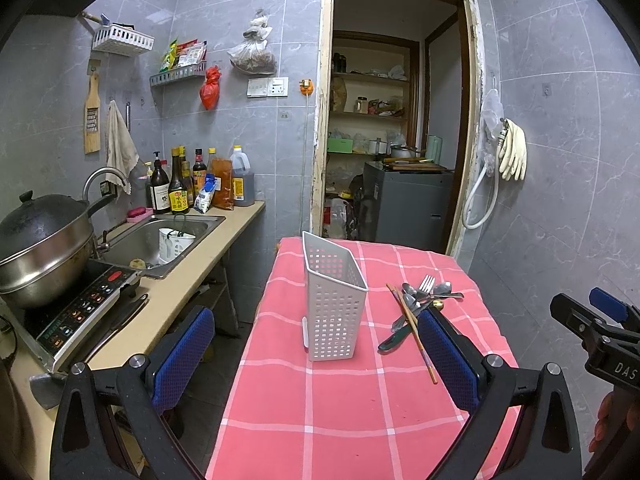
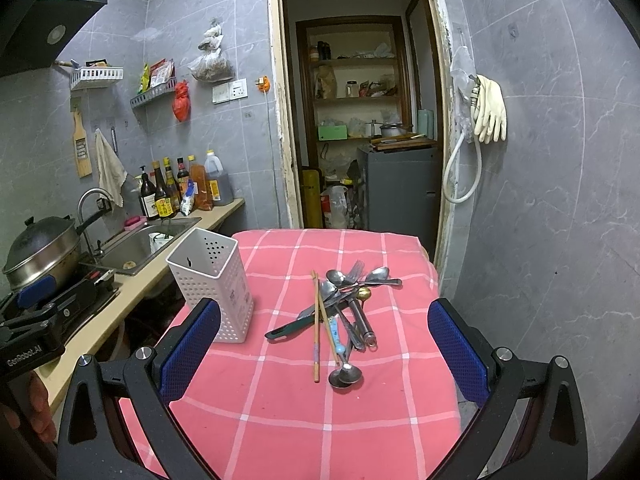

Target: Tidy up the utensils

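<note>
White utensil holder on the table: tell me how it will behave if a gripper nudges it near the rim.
The white utensil holder looks like thin perforated plastic and appears empty, so probably light. It stands tall on a narrow base, so a high push would likely tip it. On the red checked tablecloth a low push might drag the cloth.

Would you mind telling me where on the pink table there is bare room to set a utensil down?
The near half of the tablecloth, in front of the white holder and the utensil pile, is bare. So is the far strip behind both. The checked gap between holder and pile is narrower. The pile's right side is crowded.
</note>
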Demonstrator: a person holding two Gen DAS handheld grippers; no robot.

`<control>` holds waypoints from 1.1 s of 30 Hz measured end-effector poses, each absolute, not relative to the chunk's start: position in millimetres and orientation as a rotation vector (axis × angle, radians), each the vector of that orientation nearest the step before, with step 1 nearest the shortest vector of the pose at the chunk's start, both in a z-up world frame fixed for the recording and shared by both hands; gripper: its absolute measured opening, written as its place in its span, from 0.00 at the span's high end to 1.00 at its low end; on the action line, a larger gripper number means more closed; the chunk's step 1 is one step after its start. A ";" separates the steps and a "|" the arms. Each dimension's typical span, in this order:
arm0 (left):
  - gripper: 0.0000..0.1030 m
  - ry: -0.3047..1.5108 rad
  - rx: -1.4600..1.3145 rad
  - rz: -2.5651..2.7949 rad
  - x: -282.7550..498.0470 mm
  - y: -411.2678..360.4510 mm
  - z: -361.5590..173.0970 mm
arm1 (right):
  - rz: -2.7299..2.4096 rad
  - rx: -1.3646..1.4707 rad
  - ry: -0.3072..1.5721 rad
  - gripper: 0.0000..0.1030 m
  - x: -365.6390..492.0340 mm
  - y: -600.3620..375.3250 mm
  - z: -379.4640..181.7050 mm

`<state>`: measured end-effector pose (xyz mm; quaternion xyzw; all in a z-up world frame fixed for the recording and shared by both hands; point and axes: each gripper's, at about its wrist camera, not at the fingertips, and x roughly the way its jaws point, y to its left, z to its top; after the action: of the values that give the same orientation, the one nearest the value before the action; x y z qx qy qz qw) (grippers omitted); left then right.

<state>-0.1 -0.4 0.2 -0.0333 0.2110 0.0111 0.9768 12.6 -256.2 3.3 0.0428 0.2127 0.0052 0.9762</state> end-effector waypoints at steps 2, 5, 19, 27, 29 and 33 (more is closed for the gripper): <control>0.01 0.425 -0.066 0.022 -0.1 -0.3 0.2 | 0.010 0.088 0.429 0.01 12.3 -256.1 3.0; 0.01 0.426 -0.067 0.023 -0.1 -0.3 0.2 | 0.012 0.088 0.429 0.01 12.1 -253.8 2.8; 0.01 0.426 -0.064 0.023 -0.1 -0.5 0.2 | 0.010 0.090 0.432 0.01 12.1 -253.3 1.9; 0.01 0.426 -0.063 0.023 -0.2 -0.3 0.2 | 0.013 0.090 0.433 0.01 11.7 -251.9 1.8; 0.01 0.427 -0.062 0.024 -0.2 -0.2 0.2 | 0.015 0.089 0.435 0.01 10.6 -249.2 1.9; 0.01 0.426 -0.062 0.024 -0.2 -0.4 0.2 | 0.017 0.089 0.438 0.01 7.8 -241.8 -4.2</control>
<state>-0.2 -0.4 0.2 -0.0308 0.2115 0.0120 0.9768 7.8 -241.8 -4.2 0.0444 0.2170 0.0084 0.9751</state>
